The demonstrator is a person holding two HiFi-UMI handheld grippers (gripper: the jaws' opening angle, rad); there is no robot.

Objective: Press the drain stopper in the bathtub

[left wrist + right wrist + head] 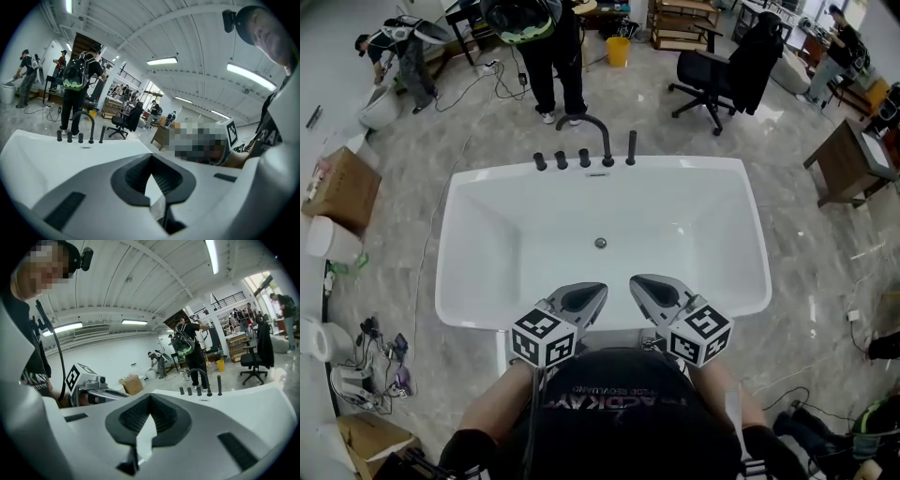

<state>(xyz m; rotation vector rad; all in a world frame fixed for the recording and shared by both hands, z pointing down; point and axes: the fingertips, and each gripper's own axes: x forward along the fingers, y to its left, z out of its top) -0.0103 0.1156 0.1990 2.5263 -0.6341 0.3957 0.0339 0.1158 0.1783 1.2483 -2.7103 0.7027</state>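
The white bathtub [450, 281] fills the middle of the head view. Its small round metal drain stopper [601, 243] sits in the tub floor, near the centre. Over the near rim I hold my left gripper [592, 292] and right gripper [639, 283] side by side, well short of the stopper and above it. Both point toward the tub's far end, jaws together and holding nothing. In the left gripper view, that gripper [151, 164] looks over the rim at the black faucet [84, 123]. The right gripper [150, 401] also faces the faucet [202, 378]. Neither gripper view shows the stopper.
A black arched faucet [598, 131] and several black knobs line the tub's far rim. A person [546, 56] stands just behind it. An office chair [712, 75] is farther back, a wooden table [848, 164] at right, a cardboard box [337, 187] and cables [366, 375] at left.
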